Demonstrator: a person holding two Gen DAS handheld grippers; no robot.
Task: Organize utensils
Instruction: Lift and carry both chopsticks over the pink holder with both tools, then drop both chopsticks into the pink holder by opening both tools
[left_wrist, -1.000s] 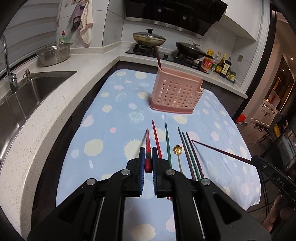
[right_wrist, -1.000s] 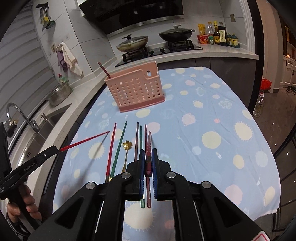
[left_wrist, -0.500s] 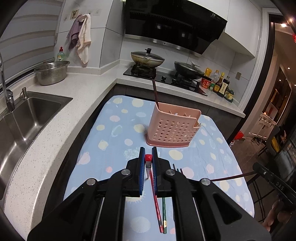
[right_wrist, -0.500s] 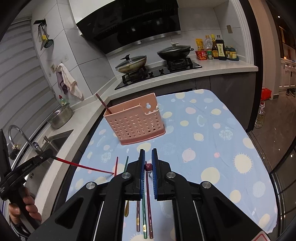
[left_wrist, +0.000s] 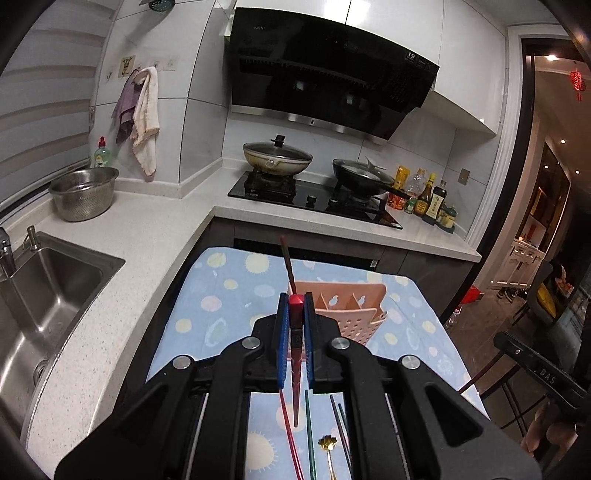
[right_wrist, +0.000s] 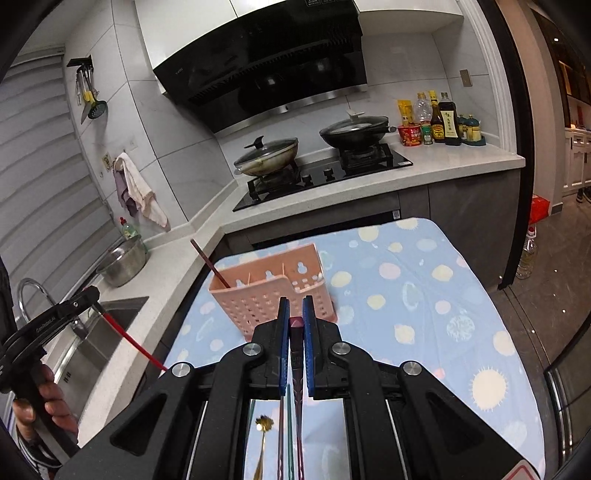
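My left gripper (left_wrist: 295, 314) clamps a red chopstick (left_wrist: 295, 384) and my right gripper (right_wrist: 294, 321) a maroon chopstick (right_wrist: 296, 363), both near their thick ends, frame centre. Stiff, light, slippery; basket (right_wrist: 258, 291) just above.

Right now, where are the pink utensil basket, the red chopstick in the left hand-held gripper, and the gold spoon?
pink utensil basket (right_wrist: 255, 306): right wrist view, perforated front wall.
red chopstick (left_wrist: 296, 301): left wrist view, butt end between the fingers.
gold spoon (left_wrist: 326, 443): left wrist view, flower-shaped bowl.
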